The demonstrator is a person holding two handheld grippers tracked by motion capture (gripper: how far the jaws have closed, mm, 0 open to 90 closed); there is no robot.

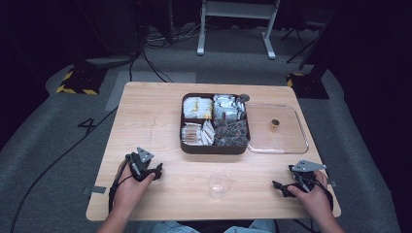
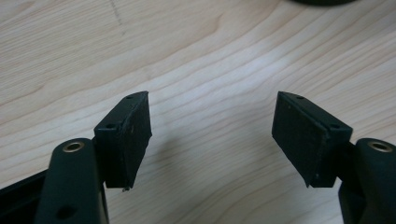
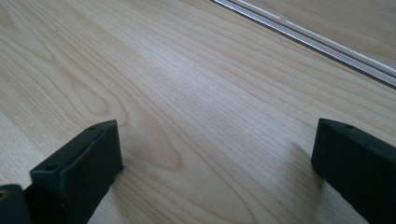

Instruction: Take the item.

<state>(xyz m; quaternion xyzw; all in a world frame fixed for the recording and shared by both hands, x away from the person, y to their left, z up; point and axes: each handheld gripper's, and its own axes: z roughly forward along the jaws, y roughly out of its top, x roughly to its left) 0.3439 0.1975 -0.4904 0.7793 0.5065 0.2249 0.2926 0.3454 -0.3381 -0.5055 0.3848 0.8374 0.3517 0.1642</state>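
- Black jaws of the left gripper (image 2: pixel 212 135) stand spread with nothing between them, only pale wood of the table (image 2: pixel 196 56) beneath.
- The right gripper (image 3: pixel 215 163) is the same: jaws wide apart, empty, resting low over the wood.
- In the high view both sit near the table's front edge, the left gripper (image 1: pixel 156 173) and right gripper (image 1: pixel 282 187) well apart, each in a hand.
- Between them, near the front edge, stands a clear cup (image 1: pixel 219 184), upright and apparently empty; it is the nearest thing to both.
- Farther back is a dark tray (image 1: pixel 214 148) with four compartments of wrapped packets, and just beside it on the right a clear lid (image 1: pixel 278 129) lying flat with a small brown object on it.
- Judging by this, nothing is grasped yet; with the lid off, picking a packet and filling the cup seems to lie ahead.
- The high view gives the whole layout; the right gripper view adds the lid's shiny rim (image 3: pixel 308 42) close up, and the left gripper view a dark sliver, probably the tray, at its top edge.
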